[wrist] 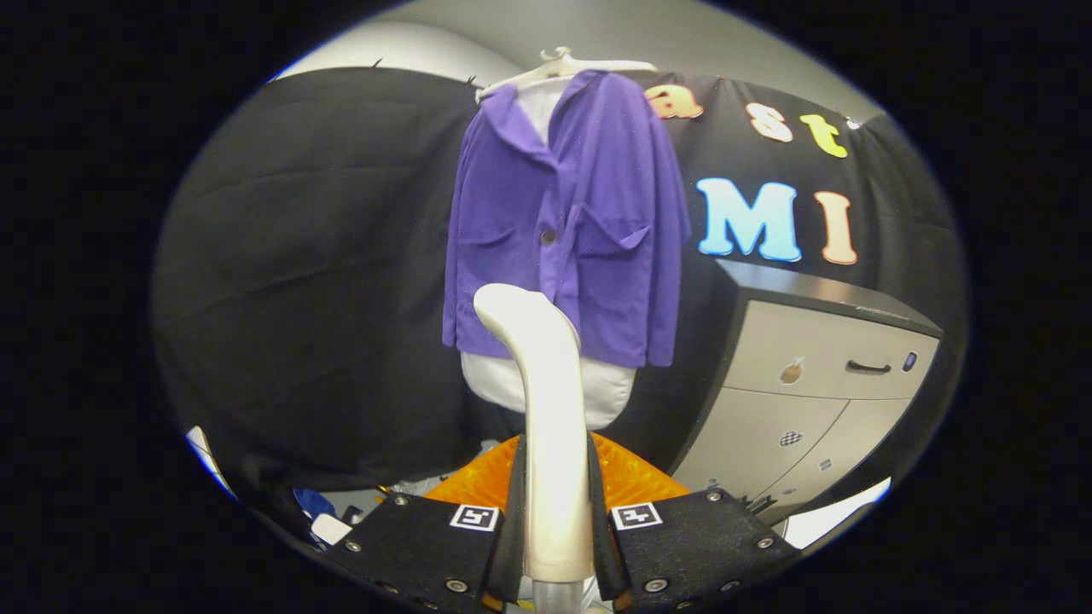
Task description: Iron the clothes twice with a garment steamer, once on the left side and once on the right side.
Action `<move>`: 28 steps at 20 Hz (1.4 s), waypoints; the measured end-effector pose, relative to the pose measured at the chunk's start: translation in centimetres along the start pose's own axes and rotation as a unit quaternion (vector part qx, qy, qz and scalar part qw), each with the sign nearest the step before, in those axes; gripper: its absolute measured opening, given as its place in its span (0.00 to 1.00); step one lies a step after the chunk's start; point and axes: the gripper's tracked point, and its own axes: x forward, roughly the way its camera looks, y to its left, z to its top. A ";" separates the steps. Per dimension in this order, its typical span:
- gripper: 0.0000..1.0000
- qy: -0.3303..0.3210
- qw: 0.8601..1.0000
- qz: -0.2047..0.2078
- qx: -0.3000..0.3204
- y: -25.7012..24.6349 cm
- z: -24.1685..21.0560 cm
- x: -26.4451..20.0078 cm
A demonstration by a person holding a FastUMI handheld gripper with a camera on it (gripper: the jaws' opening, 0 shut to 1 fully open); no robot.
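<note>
A black cloth wall [324, 281] is draped across the back of the booth, topped by a pale ceiling [648, 30]. To one side, a grey cabinet [810, 401] with a dark top and drawer handle is set against it.

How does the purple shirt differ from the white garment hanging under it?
The purple shirt is outermost, with collar, chest pockets and a dark button; the white garment is plain, peeking out at neck and hem. It hangs lower than the shirt. Both share one white hanger, beyond the steamer clamped in the gripper.
</note>
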 end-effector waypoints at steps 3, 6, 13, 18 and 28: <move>0.34 -0.060 0.997 -0.038 0.017 -3.5 3.8 -4.6; 0.34 -0.099 0.992 -0.074 0.035 -6.1 7.3 -8.2; 0.33 -0.171 0.975 -0.138 0.034 -10.5 11.4 -16.6; 0.33 -0.208 0.962 -0.170 0.040 -13.1 12.2 -21.2; 0.33 -0.195 0.964 -0.168 0.073 -14.5 8.6 -25.0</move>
